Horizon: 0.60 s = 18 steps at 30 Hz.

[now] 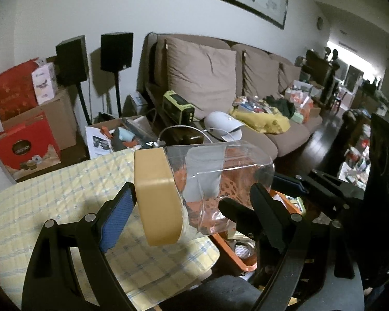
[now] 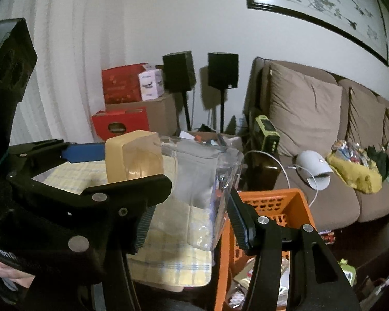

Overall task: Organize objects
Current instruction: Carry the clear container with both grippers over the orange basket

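A clear plastic container (image 1: 220, 165) with a tan lid (image 1: 155, 194) hangs on its side above a yellow checked cloth (image 1: 51, 207). My left gripper (image 1: 193, 189) spans it wide: the blue pad rests on the lid's top, and the other finger lies against the clear body. The right gripper's fingers (image 1: 290, 184) reach in from the right at the container's bottom end. In the right wrist view my right gripper (image 2: 199, 185) is shut across the container (image 2: 202, 171), a ribbed pad on each side. The left gripper's blue-padded finger (image 2: 85, 153) touches the lid (image 2: 127, 155).
An orange perforated basket (image 2: 293, 207) with loose items stands right of the cloth-covered surface (image 2: 168, 259). A brown sofa (image 1: 207, 83) behind it carries a white device (image 1: 225, 124) and clutter. Red boxes (image 1: 26, 147), cardboard boxes and two speakers on stands (image 1: 116, 51) fill the left corner.
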Each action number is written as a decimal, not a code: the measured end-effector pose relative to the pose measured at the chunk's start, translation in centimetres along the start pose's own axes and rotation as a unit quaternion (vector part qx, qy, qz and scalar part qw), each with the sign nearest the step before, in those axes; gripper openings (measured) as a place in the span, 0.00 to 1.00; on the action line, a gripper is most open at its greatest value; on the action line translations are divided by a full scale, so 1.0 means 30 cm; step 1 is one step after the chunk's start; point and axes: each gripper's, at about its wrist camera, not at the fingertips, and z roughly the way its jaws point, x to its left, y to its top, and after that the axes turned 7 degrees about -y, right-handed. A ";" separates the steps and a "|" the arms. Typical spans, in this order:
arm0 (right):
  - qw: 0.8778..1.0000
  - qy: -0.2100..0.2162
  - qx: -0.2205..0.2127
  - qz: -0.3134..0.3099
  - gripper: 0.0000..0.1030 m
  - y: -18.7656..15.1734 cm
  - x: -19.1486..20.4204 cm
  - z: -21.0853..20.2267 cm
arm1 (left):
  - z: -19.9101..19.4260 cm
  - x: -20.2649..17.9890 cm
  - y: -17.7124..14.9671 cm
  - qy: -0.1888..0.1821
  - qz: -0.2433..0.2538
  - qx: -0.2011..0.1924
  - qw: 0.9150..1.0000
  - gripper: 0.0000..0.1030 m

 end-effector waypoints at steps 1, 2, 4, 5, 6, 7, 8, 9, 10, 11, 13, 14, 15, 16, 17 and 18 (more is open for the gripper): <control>1.000 -0.001 0.001 0.005 0.54 -0.005 -0.013 0.001 | 0.011 -0.008 0.001 0.001 0.001 0.002 1.000 0.85; 1.000 -0.001 0.001 0.008 0.54 -0.008 -0.023 0.003 | 0.021 -0.018 0.003 0.003 0.004 0.004 1.000 0.85; 1.000 -0.001 0.001 0.016 0.54 -0.014 -0.041 0.005 | 0.038 -0.030 0.006 0.007 0.008 0.007 1.000 0.85; 1.000 -0.002 0.001 0.018 0.54 -0.017 -0.050 0.005 | 0.047 -0.037 0.006 0.008 0.010 0.008 1.000 0.85; 1.000 -0.003 0.001 0.019 0.54 -0.021 -0.056 0.004 | 0.059 -0.045 0.007 0.007 0.011 0.010 1.000 0.85; 1.000 -0.004 0.002 0.020 0.54 -0.018 -0.065 0.011 | 0.069 -0.049 0.008 0.004 0.011 0.012 1.000 0.85; 1.000 -0.005 0.002 0.022 0.54 -0.020 -0.072 0.014 | 0.081 -0.051 0.010 0.000 0.010 0.014 1.000 0.85; 1.000 -0.005 0.003 0.025 0.54 -0.023 -0.084 0.016 | 0.098 -0.051 0.014 -0.005 0.008 0.018 1.000 0.85; 1.000 -0.005 0.004 0.030 0.54 -0.028 -0.101 0.020 | 0.111 -0.052 0.016 -0.008 0.006 0.022 1.000 0.85; 0.999 -0.006 0.006 0.033 0.54 -0.032 -0.113 0.023 | 0.129 -0.057 0.017 -0.013 0.004 0.025 1.000 0.85; 0.999 -0.010 0.007 0.041 0.54 -0.047 -0.138 0.027 | 0.160 -0.072 0.017 -0.014 0.006 0.031 0.999 0.85; 0.999 -0.011 0.009 0.043 0.54 -0.053 -0.147 0.028 | 0.176 -0.081 0.016 -0.014 0.009 0.032 0.999 0.85; 0.999 -0.015 0.011 0.046 0.54 -0.057 -0.165 0.037 | 0.200 -0.093 0.016 -0.016 0.016 0.033 0.999 0.85; 0.999 -0.019 0.013 0.049 0.54 -0.065 -0.178 0.040 | 0.220 -0.102 0.015 -0.017 0.021 0.033 0.999 0.85; 0.998 -0.023 0.017 0.054 0.54 -0.073 -0.194 0.046 | 0.245 -0.111 0.011 -0.021 0.025 0.034 0.999 0.84; 0.998 -0.024 0.021 0.060 0.54 -0.080 -0.210 0.052 | 0.262 -0.120 0.005 -0.027 0.027 0.036 0.999 0.83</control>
